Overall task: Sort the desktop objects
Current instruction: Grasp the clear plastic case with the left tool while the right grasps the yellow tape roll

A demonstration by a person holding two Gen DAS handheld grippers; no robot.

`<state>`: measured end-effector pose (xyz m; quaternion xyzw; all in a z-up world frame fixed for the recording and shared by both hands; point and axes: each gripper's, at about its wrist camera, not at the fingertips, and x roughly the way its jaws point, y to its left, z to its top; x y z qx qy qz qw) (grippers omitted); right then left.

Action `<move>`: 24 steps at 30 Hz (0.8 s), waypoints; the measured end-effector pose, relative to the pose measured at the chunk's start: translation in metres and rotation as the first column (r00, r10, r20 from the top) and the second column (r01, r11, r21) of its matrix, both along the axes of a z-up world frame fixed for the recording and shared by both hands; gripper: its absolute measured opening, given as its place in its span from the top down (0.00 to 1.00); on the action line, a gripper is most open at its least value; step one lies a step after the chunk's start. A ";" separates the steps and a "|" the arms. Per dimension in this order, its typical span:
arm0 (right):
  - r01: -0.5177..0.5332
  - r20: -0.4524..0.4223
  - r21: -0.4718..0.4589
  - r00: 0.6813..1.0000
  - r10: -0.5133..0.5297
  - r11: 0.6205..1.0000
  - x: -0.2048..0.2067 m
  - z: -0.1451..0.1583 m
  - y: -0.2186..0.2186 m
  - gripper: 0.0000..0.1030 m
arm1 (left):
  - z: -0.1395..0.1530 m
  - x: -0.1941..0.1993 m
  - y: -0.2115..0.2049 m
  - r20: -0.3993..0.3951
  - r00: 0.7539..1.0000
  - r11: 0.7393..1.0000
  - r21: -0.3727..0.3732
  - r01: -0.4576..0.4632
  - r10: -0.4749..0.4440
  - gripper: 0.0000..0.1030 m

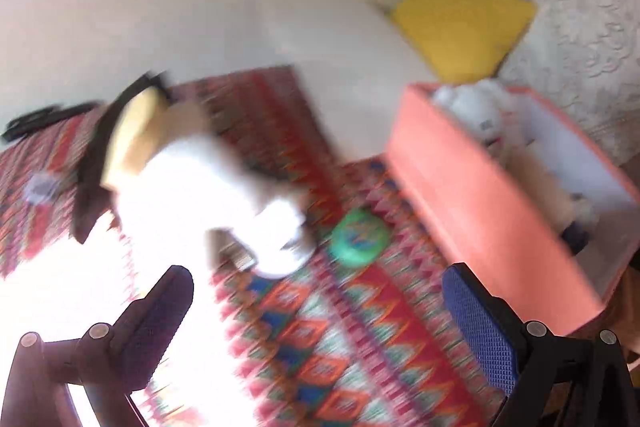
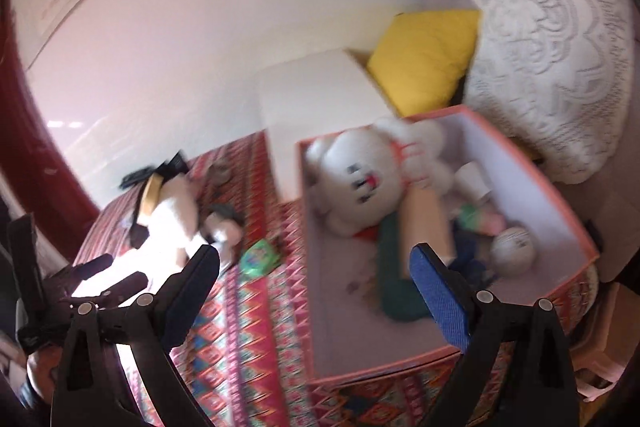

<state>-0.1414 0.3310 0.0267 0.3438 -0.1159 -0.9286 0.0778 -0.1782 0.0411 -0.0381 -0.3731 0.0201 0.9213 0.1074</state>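
A white plush toy (image 1: 208, 195) with a yellow and dark part lies on the patterned cloth (image 1: 320, 339), blurred and washed out by light; in the right wrist view the plush toy (image 2: 172, 215) lies left of the box. A green round toy (image 1: 360, 237) rests beside it, and the green toy (image 2: 260, 257) shows near the box's left wall. The salmon box (image 1: 472, 211) holds a white bear plush (image 2: 360, 183), a ball (image 2: 514, 251) and other items. My left gripper (image 1: 316, 311) is open above the cloth. My right gripper (image 2: 316, 283) is open over the salmon box (image 2: 308, 267).
A yellow cushion (image 2: 424, 59) and a lace-covered cushion (image 2: 556, 47) lie behind the box. A white block (image 2: 316, 95) stands at the cloth's far edge. Dark items (image 1: 44, 121) lie at the far left. My left gripper's body (image 2: 92, 279) shows low at the left.
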 end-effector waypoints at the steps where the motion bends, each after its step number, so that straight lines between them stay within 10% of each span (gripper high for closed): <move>1: -0.031 0.020 -0.005 0.999 0.031 1.000 -0.003 -0.007 -0.016 0.05 | -0.007 0.003 -0.021 0.012 0.999 0.999 -0.006 -0.040 0.040 0.01; 11: -0.281 0.139 -0.095 0.946 0.293 0.955 -0.059 -0.060 -0.167 0.05 | -0.040 -0.013 -0.202 0.082 0.924 0.924 0.050 -0.379 0.374 0.01; 24: -0.266 0.137 -0.541 0.908 0.396 0.798 -0.248 -0.104 -0.258 0.19 | -0.088 -0.204 -0.324 0.286 0.830 0.772 0.314 -0.553 0.478 0.01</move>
